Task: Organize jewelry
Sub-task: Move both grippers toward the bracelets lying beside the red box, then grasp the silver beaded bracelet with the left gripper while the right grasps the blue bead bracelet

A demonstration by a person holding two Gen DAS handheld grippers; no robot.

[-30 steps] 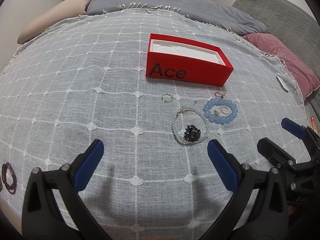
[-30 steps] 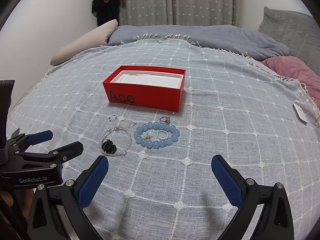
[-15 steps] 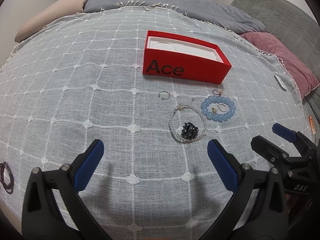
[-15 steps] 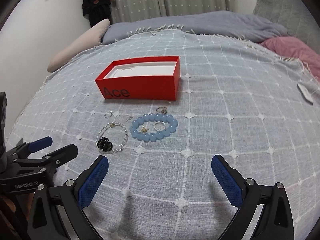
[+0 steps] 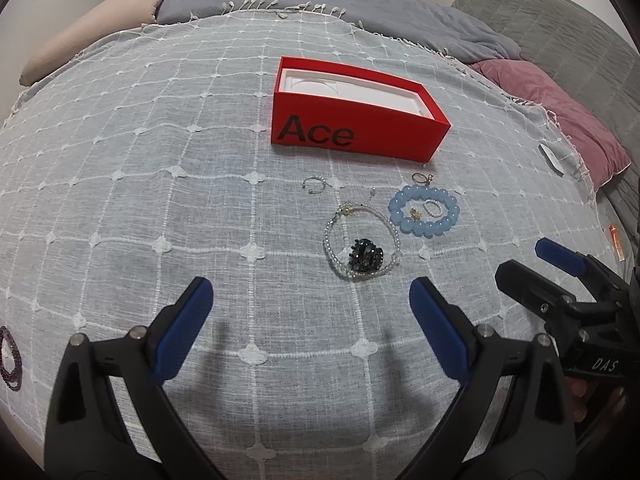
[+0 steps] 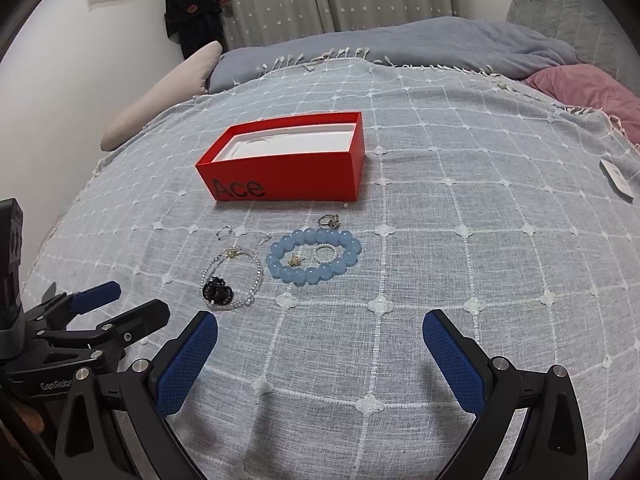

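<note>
Left wrist view: the left gripper (image 5: 308, 304) hangs wide and empty; a clear beaded bracelet (image 5: 362, 242) ringing a black hair claw (image 5: 366, 256) lies just beyond, a pale blue bead bracelet (image 5: 424, 210) to its right, the open red cardboard box (image 5: 356, 118) farther off. The loose woven white bedspread (image 5: 140, 200) could snag a pad.

Right wrist view: the right gripper (image 6: 320, 340) is equally wide and empty; tiny rings (image 6: 329, 221) may slip a grasp. Pillows and curtains lie beyond
</note>
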